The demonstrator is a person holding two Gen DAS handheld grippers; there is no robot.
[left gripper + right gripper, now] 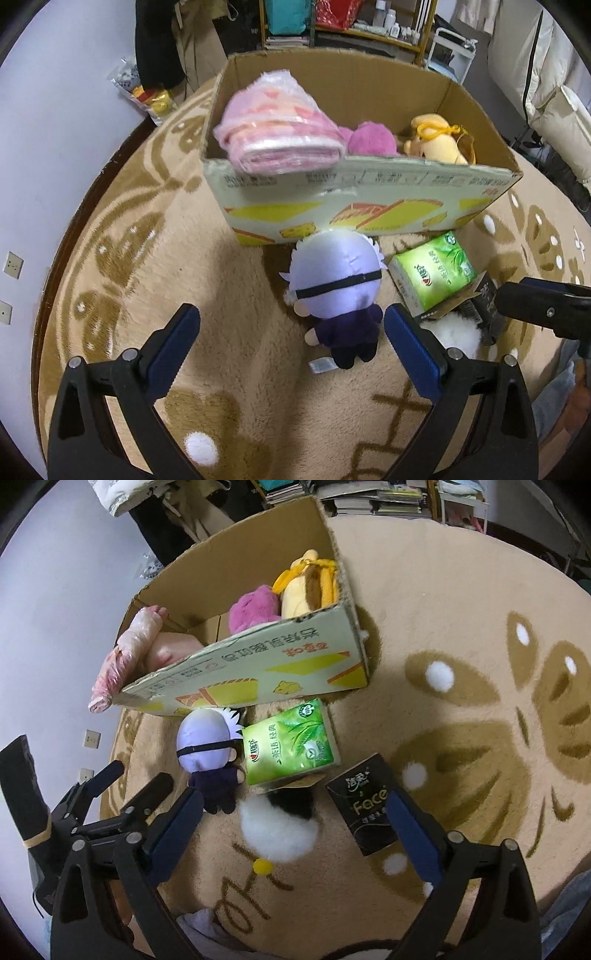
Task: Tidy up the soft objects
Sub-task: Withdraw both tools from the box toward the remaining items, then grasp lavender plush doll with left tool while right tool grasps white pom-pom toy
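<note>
Left tongs (291, 328) gape over lilac-haired, blindfolded, dark-clothed doll (334, 291)

Indoor light is dim and cool. Both fisheye views bend strongly at the edges, with dark vignetted corners. Soft shadows fall on the carpet (221, 258). The pink wrapped bundle (277, 129) looks slightly blurred, with faint glare.

A round beige rug (229, 369) with brown leaf patterns and white dots covers the floor, reaching a pale wall (44, 147) on the left that carries two sockets (13, 264). At the far side stands a wooden shelf (369, 35) with small bottles (388, 18) and red fabric, and dark clothing (155, 44) hangs to its left. In the right wrist view, stacked books (369, 498) line the far edge of the rug.
</note>
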